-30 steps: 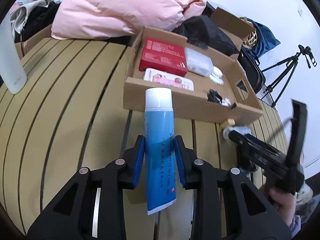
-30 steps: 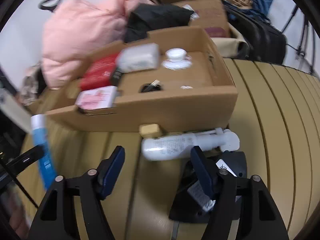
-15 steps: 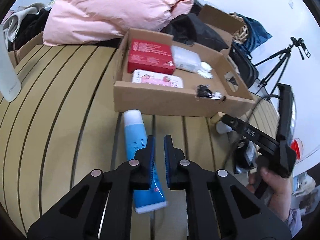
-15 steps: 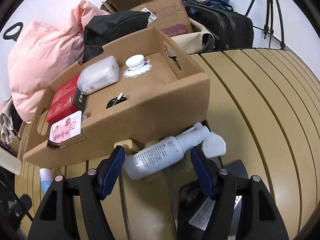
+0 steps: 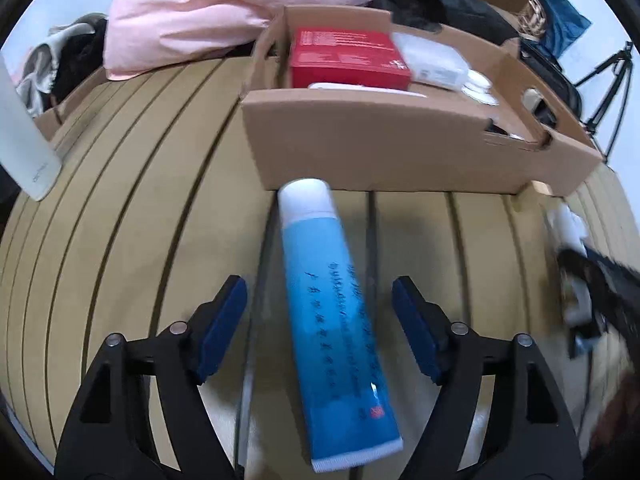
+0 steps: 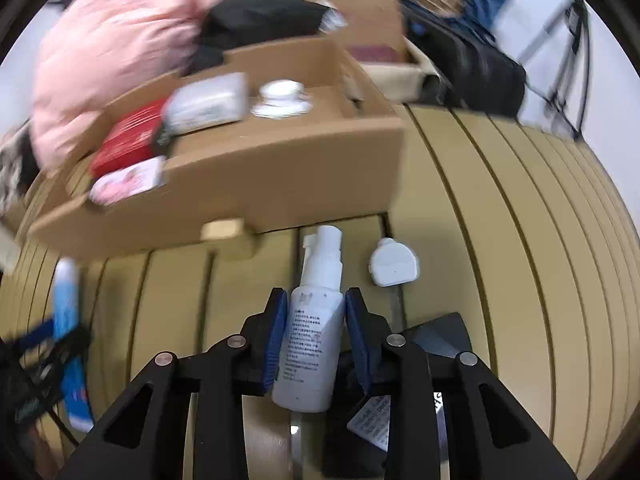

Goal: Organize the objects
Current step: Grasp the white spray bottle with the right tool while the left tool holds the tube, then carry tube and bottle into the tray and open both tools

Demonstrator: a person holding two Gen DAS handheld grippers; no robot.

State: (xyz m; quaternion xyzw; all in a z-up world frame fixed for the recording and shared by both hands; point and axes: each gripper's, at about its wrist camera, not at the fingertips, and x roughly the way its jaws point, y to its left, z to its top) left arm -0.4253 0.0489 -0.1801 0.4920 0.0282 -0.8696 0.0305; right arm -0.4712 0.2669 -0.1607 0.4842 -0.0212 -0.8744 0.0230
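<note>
A blue tube with a white cap (image 5: 334,308) lies on the slatted table in front of the cardboard box (image 5: 360,148). My left gripper (image 5: 320,312) is open, one finger on each side of the tube, not touching it. My right gripper (image 6: 316,332) is shut on a white spray bottle (image 6: 316,320), nozzle pointing at the box (image 6: 280,176). The bottle's white cap (image 6: 394,266) lies loose to its right. The blue tube also shows at the left in the right wrist view (image 6: 70,332).
The box holds a red carton (image 5: 348,58), a pink packet (image 6: 128,180), a white pack (image 6: 208,104) and a small white jar (image 6: 282,94). A pink jacket (image 5: 208,8) and bags lie behind. A white bottle (image 5: 24,140) stands far left. A black object (image 6: 436,344) lies under the right gripper.
My left gripper let go of the blue tube, which now lies on the table, and its jaws have opened wide. My right gripper closed on the white spray bottle.
</note>
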